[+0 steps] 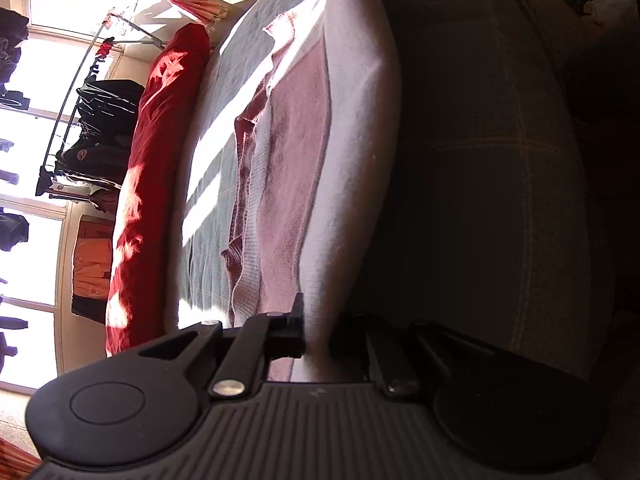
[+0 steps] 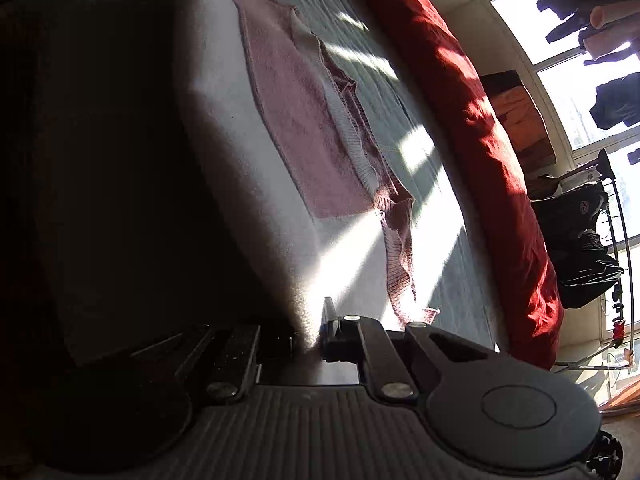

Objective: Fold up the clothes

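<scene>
Our left gripper (image 1: pixel 316 336) has its jaws pressed onto an edge of the pink cloth (image 1: pixel 352 152) — and the right gripper (image 2: pixel 308 340) pinches the same cloth at another edge. We judge the two holds keep that edge taut so the fold lands straight. Ahead of the jaws the cloth runs out over the bed (image 1: pixel 236 92), with a darker pink knit (image 2: pixel 304 128) lying on it. Beyond both sits one red bolster (image 2: pixel 460 92). We count two grippers, two garments.

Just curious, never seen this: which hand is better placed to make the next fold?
Neither, probably: left gripper and right gripper are each shut on the pale cloth, so both likely fold it together.
</scene>
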The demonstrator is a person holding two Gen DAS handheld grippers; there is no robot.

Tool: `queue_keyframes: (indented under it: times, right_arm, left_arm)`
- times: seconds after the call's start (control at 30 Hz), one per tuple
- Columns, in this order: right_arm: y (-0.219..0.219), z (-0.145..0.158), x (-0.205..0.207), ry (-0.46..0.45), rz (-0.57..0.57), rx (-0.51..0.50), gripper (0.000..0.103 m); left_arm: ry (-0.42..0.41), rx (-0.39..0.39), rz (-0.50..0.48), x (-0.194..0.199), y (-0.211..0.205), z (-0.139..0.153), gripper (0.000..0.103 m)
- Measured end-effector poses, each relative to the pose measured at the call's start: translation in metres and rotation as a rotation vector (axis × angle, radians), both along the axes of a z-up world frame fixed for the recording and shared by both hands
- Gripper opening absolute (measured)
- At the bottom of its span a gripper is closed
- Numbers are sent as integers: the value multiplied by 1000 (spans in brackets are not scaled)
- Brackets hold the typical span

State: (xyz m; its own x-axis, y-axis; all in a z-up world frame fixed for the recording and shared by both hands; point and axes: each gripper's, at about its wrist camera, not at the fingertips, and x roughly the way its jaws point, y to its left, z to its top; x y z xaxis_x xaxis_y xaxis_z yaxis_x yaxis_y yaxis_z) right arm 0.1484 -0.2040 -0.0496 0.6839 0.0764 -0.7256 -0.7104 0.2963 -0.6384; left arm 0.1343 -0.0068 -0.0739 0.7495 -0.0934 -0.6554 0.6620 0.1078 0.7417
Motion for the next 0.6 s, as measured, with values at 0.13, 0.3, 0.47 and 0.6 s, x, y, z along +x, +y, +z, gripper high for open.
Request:
queue_keyframes:
  times: [0.13,0.3,0.47,0.6]
  right_arm:
    - [-2,-1,-19,33,12,-12,11]
    - [-2,-17,-24,113,-19,-7,21]
    - [-7,-25,-38,168,28,-50,28]
    - [-21,0,-45,204,32,-11,29]
  left_arm:
    - [38,17,-11,-21,-2,-2,6]
    - [106,19,15,-21,-2,-17,15]
    - [227,2,18,-31,1,-7,25]
    - [336,-18,72,-34,10,16,25]
